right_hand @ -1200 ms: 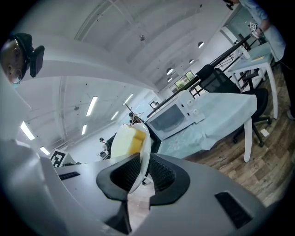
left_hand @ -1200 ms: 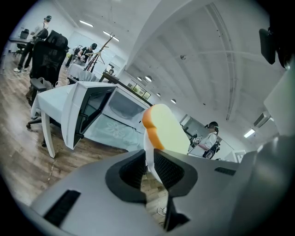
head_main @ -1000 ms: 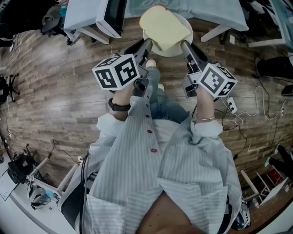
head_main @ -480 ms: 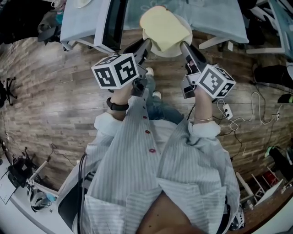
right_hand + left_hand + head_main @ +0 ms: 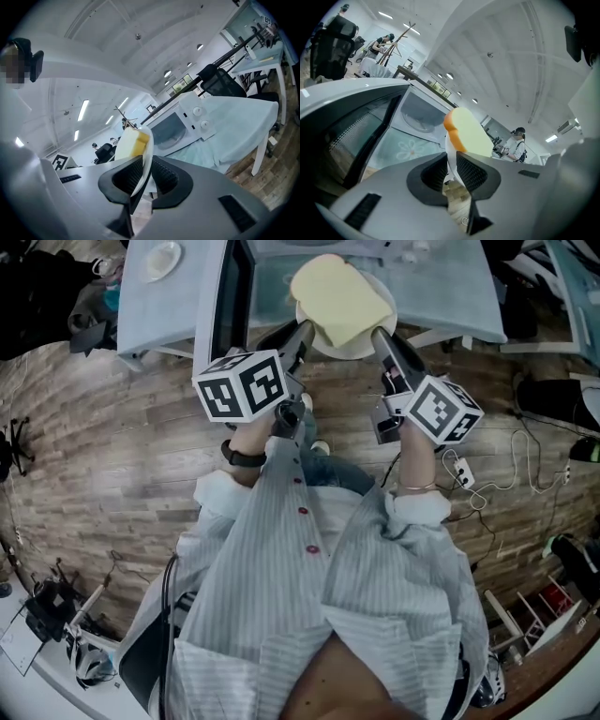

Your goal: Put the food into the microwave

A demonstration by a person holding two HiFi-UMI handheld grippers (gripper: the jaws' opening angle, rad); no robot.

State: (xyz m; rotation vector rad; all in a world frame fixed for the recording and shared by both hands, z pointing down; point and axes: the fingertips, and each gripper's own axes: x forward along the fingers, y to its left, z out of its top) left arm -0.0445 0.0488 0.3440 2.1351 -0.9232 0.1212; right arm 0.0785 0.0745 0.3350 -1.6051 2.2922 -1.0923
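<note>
- Microwave (image 5: 234, 287), door open, and its cloth-covered table (image 5: 450, 292) sit further into the top of the head view than a second ago. White plate (image 5: 349, 349) stays centred between the grippers.
- Left gripper (image 5: 303, 330) is clamped on the plate's left rim, right gripper (image 5: 380, 334) on its right rim.
- Bread slice (image 5: 337, 298) lies loose on the plate at top centre, short of the microwave and not yet inside.
- Handling, judged: plate is stiff, slick and breakable, so the thin rim is the grip. Bread is light and soft and slides if tilted, so keep it level.
- Count: one plate, one slice, one microwave, two grippers, one small dish (image 5: 161, 259) at upper left.
</note>
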